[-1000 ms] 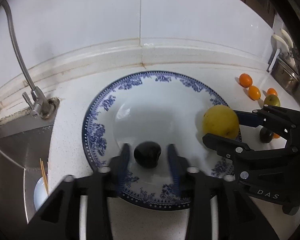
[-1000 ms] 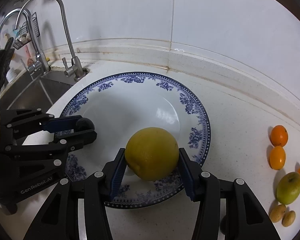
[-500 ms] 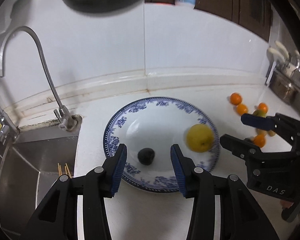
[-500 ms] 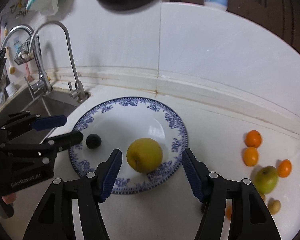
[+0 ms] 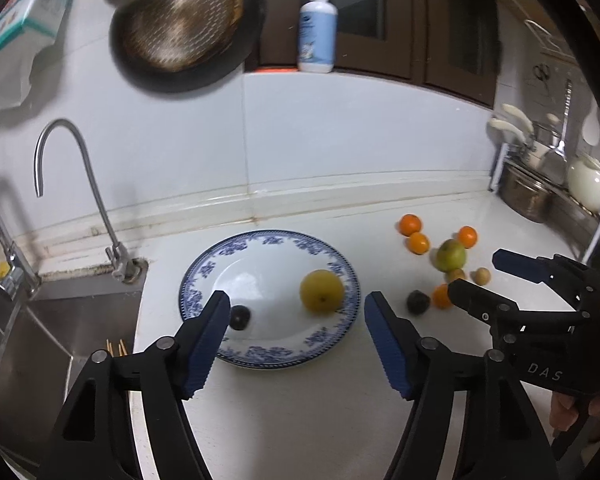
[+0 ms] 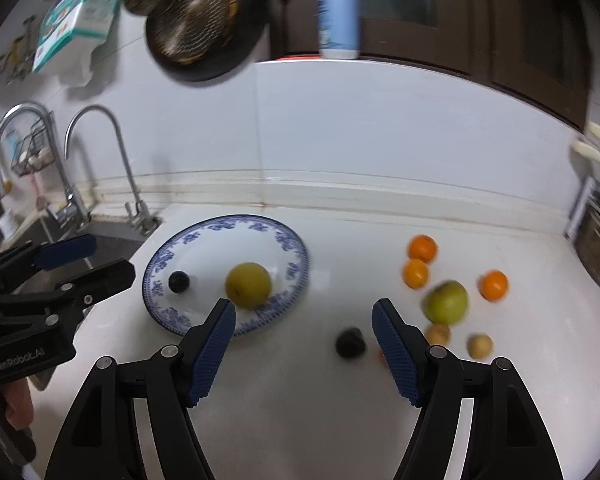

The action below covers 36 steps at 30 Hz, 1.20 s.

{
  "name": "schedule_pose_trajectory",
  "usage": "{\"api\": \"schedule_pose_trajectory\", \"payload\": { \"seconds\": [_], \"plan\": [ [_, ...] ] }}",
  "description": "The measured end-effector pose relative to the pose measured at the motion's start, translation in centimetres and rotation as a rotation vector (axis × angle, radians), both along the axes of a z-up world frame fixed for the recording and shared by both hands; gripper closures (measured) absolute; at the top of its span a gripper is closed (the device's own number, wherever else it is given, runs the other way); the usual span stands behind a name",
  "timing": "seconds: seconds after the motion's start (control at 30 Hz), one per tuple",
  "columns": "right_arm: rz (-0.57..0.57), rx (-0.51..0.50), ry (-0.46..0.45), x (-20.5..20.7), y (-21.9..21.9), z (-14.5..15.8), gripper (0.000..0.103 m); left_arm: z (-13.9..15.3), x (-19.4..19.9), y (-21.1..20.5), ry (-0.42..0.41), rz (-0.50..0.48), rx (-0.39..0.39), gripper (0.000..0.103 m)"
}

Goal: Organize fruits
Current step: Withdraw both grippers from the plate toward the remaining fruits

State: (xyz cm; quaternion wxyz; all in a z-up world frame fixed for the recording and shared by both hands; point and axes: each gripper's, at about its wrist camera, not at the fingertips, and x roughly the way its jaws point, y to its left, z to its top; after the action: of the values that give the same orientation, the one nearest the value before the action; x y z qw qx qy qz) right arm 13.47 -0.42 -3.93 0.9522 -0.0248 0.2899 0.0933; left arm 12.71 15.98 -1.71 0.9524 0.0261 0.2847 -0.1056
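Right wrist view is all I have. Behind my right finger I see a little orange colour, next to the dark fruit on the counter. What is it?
Observer: It is another small orange. It lies on the counter beside the dark fruit, apart from the plate.
Operator: Thank you. Is anything inside the sink? I see only its corner.
Observer: Yes. In the left wrist view, thin wooden sticks show in the sink, close to the counter edge.
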Motion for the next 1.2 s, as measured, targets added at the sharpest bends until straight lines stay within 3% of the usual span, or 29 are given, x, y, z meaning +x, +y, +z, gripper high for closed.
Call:
{"api": "schedule_pose_trajectory", "payload": {
  "seconds": [0.3,0.47,1.2],
  "plan": [
    [-0.127,-0.025,-0.028,-3.3,-3.8,0.7,0.032,0.6,-1.7,-3.5,-0.041,-0.062,-0.002,0.028],
    [-0.149,-0.017,-0.036,-3.6,-6.4,0.8,0.032,0.3,-1.8,-5.5,-0.041,-0.045,-0.014,0.028],
    [-0.186,-0.02,0.037,-0.2,-15.1,-2.6,0.032,-3.9,1.1,-13.3,0.026,-0.024,0.052,0.028]
  ]
}}
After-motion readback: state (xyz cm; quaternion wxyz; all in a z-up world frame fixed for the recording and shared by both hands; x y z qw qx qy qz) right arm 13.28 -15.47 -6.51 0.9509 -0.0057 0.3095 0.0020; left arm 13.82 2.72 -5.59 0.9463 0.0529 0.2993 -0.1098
